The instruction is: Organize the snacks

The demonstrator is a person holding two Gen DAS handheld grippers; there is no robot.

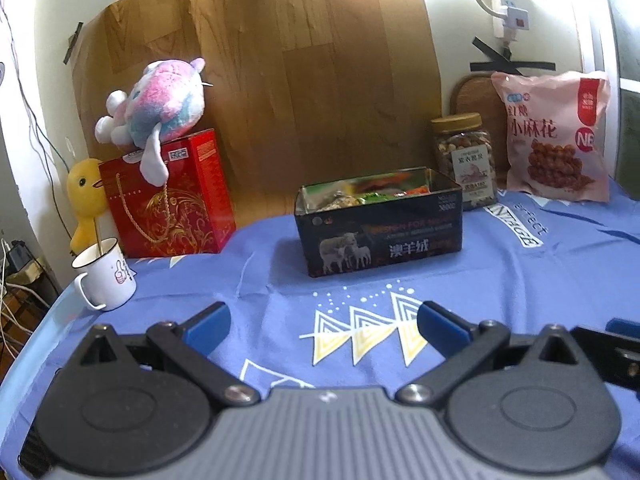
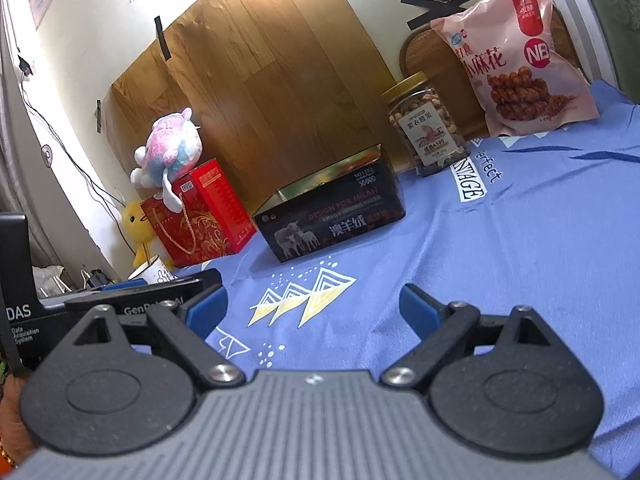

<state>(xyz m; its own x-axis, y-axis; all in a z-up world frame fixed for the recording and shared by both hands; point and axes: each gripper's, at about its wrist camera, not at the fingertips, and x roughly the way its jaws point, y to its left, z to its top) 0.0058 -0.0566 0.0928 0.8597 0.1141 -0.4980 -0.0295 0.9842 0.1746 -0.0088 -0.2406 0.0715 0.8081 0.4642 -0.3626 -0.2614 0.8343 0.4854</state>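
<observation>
A black open-top box [image 1: 380, 232] printed with sheep stands mid-table, with several snack packets inside. The same black box [image 2: 332, 220] shows in the right wrist view, contents hidden by its wall. A clear jar of nuts [image 1: 466, 162] with a gold lid stands behind it to the right, and a pink snack bag [image 1: 556, 136] leans against the back. Both appear in the right view as the jar [image 2: 426, 124] and the bag [image 2: 520, 56]. My left gripper [image 1: 324, 326] is open and empty, low over the blue cloth. My right gripper [image 2: 312, 306] is open and empty beside it.
A red gift bag [image 1: 172, 196] with a plush toy [image 1: 160, 104] on top stands back left, beside a yellow duck toy [image 1: 86, 200]. A white mug [image 1: 106, 276] sits at the left table edge. The blue tablecloth [image 1: 520, 280] covers the table; a wood-pattern sheet [image 1: 280, 80] hangs behind.
</observation>
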